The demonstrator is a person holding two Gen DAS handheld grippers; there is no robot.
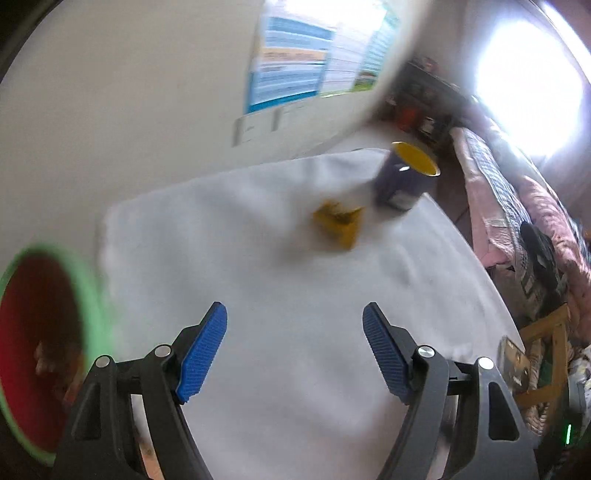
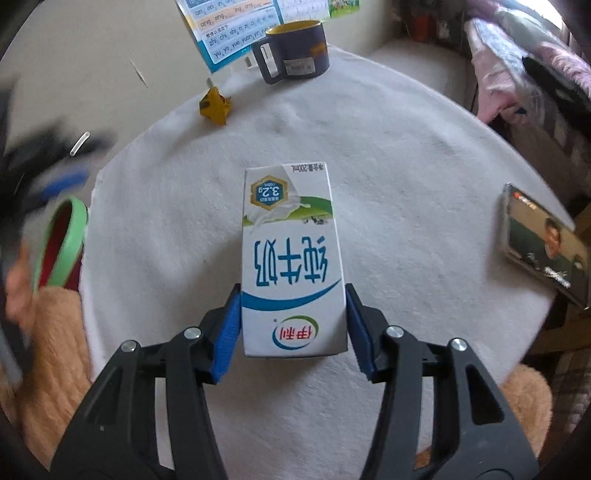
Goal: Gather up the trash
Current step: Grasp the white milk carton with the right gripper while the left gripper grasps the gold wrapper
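Observation:
My right gripper [image 2: 293,295] is shut on a white and blue milk carton [image 2: 291,258], held over the white cloth-covered table [image 2: 406,184]. My left gripper [image 1: 295,314] is open and empty above the table. A crumpled yellow wrapper [image 1: 338,221] lies ahead of it, also in the right wrist view [image 2: 216,105]. A green-rimmed red bin [image 1: 40,332] stands past the table's left edge, also in the right wrist view [image 2: 61,243]. The left gripper shows as a dark blur at the left of the right wrist view.
A dark blue mug with yellow inside [image 2: 295,51] stands at the far edge, also in the left wrist view [image 1: 406,177]. A phone with a lit screen [image 2: 543,243] lies at the right edge. A wall poster [image 2: 236,26] hangs behind. A bed with pink bedding [image 1: 517,206] is on the right.

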